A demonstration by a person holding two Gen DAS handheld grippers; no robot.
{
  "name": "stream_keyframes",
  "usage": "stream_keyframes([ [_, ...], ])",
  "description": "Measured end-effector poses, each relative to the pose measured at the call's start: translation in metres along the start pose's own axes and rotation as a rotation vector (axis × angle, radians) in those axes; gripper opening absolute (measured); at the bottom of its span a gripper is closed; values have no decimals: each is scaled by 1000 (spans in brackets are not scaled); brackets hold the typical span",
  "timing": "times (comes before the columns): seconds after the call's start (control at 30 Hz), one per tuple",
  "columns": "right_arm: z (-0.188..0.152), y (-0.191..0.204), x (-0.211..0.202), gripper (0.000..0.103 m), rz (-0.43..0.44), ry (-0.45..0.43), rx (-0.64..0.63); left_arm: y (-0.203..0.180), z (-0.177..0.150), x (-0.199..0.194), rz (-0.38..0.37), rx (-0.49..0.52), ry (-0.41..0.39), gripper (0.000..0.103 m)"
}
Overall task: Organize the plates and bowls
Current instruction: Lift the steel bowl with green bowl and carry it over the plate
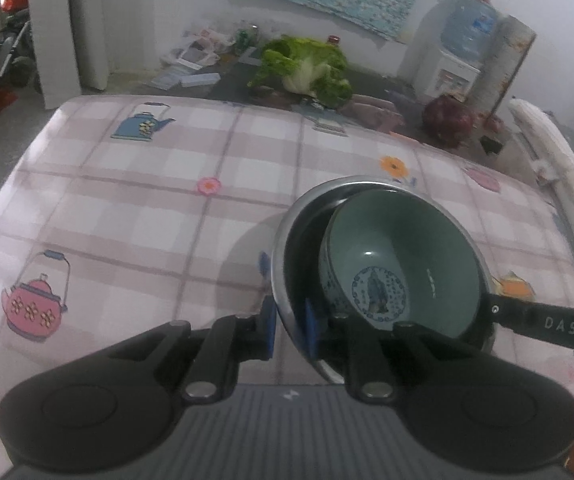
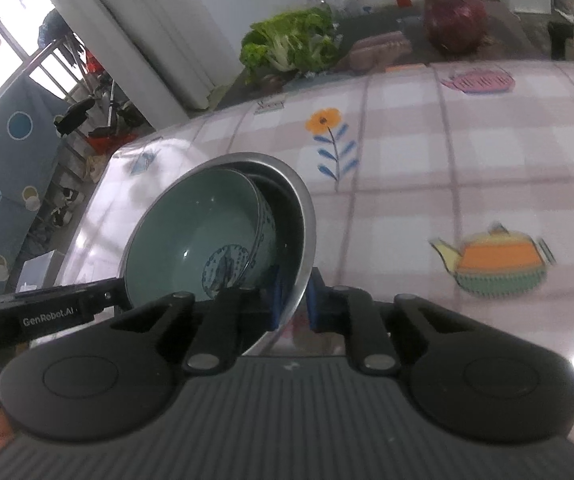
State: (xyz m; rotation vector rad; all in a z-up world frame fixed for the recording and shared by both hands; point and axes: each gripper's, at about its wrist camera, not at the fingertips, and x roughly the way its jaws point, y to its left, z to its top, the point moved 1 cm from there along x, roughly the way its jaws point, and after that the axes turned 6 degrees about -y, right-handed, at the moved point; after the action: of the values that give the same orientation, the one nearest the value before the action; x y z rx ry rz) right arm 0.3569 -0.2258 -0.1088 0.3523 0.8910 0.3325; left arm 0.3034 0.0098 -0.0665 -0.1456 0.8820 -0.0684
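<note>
On checked tablecloth [image 1: 127, 208]: steel bowl [image 1: 287, 248], rigid, slippery; ceramic bowl [image 1: 407, 264] loose inside, fragile. Left gripper [image 1: 289, 330] and right gripper [image 2: 292, 300] clamp its rim at 7 and 5 o'clock.

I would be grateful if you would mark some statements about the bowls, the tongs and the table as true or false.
1. The green ceramic bowl sits inside the steel bowl. True.
2. The left tongs are wide open and clear of the bowls. False: they are shut on the steel bowl's rim.
3. The right tongs grip the steel bowl's rim. True.
4. The green bowl lies upside down. False: its inside faces up, showing a blue figure medallion.
5. The tablecloth is plain white. False: it is pink checked with teapots and flowers.
</note>
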Motion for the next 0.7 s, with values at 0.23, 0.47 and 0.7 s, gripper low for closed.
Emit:
stream_keyframes([
  [0.23, -19, -13, -26, 13, -13, 2, 29, -12, -13, -9, -51, 15, 26, 16],
  [0.47, -22, -16, -29, 14, -11, -13, 55, -17, -15, -9, -32, 47, 15, 16],
  [0.7, -20, -21, -23, 14, -7, -15, 89, -25, -16, 0, -4, 85, 19, 17],
])
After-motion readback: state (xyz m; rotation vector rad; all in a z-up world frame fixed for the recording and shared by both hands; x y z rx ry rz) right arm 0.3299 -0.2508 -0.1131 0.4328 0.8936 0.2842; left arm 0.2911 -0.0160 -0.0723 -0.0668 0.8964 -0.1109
